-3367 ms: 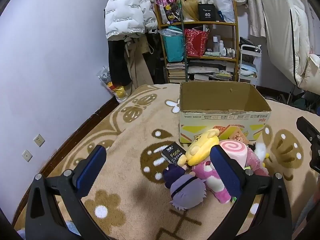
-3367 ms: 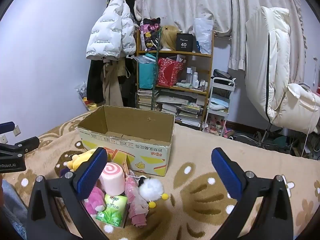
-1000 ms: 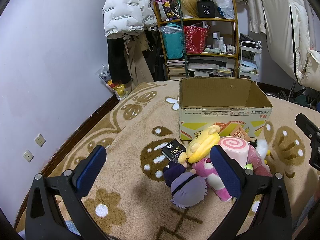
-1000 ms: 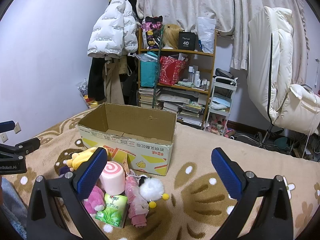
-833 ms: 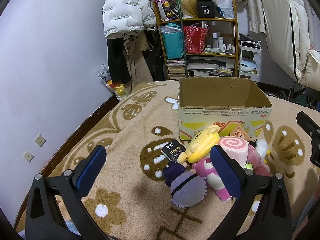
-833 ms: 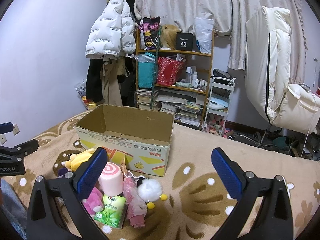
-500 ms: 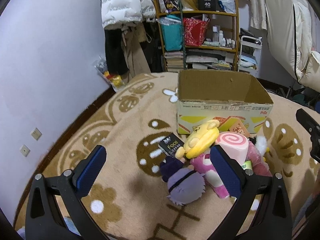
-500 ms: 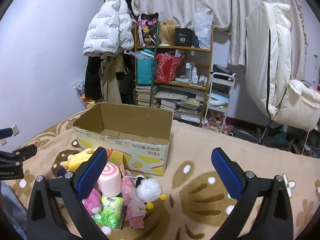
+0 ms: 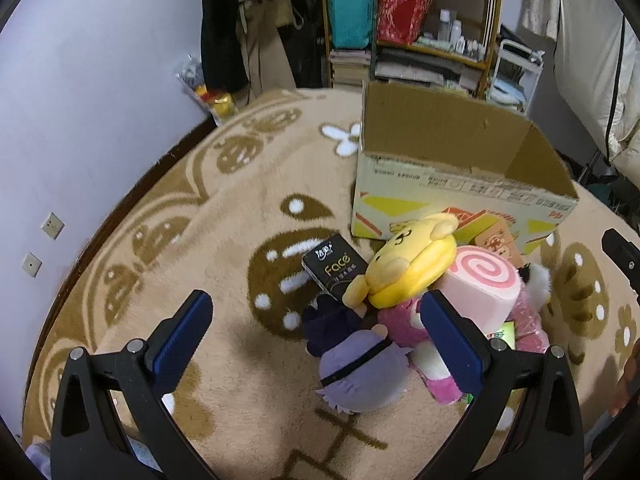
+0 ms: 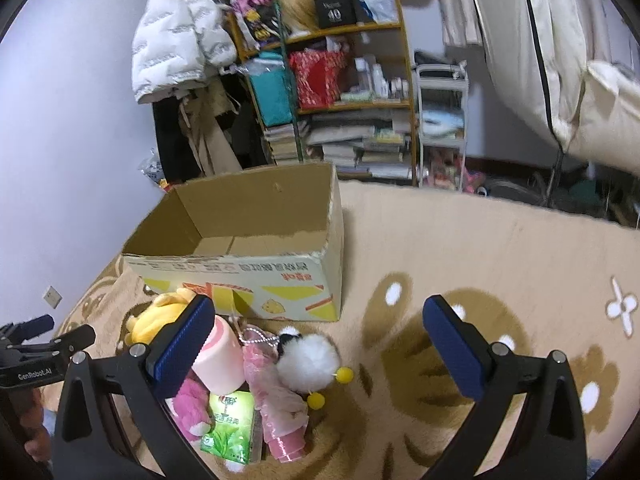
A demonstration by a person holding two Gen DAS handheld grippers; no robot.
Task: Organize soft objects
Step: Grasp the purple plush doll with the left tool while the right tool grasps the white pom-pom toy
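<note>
Cluttered shelf (image 10: 344,92), hanging white jacket (image 10: 176,40)

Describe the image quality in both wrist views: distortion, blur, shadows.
Left wrist view: strong fisheye bending of the rug edge, dark vignette corners, sharp focus on the purple plush and the cardboard box, a soft shadow on the rug beside the plush pile. Right wrist view: the same curvature; the shelf and hanging bedding look smeared, while the white pompom is fairly crisp.
</note>
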